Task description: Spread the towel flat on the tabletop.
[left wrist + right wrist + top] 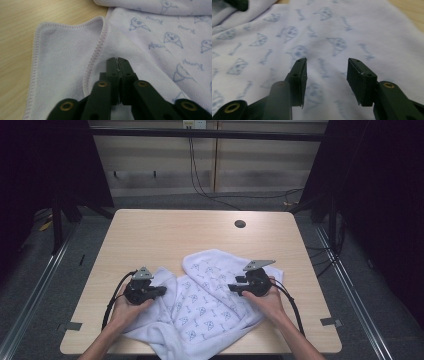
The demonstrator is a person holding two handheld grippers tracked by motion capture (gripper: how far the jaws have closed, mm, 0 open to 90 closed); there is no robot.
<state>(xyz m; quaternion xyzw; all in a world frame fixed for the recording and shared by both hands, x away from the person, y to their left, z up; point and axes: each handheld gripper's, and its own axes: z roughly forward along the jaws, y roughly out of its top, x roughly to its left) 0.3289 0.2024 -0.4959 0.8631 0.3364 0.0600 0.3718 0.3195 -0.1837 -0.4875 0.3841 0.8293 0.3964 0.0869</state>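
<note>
A pale lilac towel printed with small blue figures lies crumpled on the near half of the wooden table. My left gripper rests at the towel's left edge, pointing right. In the left gripper view its jaws are pressed together above the towel's stitched hem, and no cloth shows between them. My right gripper sits over the towel's right part, pointing left. Its jaws stand apart just above the printed cloth, with nothing gripped between the pads.
A round cable hole is in the far right of the table. Bare wood lies beyond the towel and along the left side. Cables hang at the back wall. The dark tip of the other gripper shows at the top left of the right gripper view.
</note>
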